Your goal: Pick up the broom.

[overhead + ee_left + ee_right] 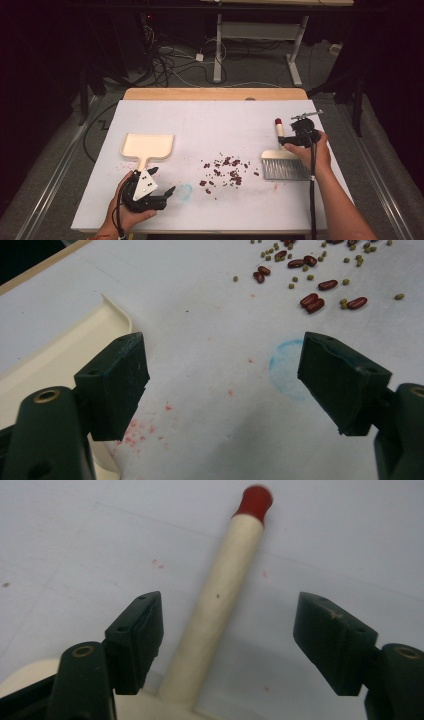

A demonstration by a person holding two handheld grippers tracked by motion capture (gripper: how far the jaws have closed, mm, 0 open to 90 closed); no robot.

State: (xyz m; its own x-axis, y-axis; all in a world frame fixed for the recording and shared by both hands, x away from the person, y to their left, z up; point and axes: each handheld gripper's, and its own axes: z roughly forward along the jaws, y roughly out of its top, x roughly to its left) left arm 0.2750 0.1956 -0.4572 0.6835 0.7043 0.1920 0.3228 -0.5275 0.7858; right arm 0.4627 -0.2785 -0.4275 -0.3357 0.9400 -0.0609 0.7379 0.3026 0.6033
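A small brush lies at the right of the white board, grey bristles (285, 169) toward me, its cream handle (220, 600) ending in a red tip (255, 500). My right gripper (289, 140) straddles that handle; its jaws (227, 625) stand open, the handle nearer the left pad and neither pad pressing it. Red beans and small green ones (225, 170) are scattered mid-board. A cream dustpan (147, 145) lies at the left. My left gripper (162, 180) hovers just in front of the pan's handle, jaws (222, 355) open and empty, the pan's edge (75, 345) beside the left pad.
A pale blue circle mark (287, 367) and pink stains sit on the board between the left gripper and the beans. The board rests on a wooden table (215, 93). Cables and desk legs (217, 50) lie on the floor beyond.
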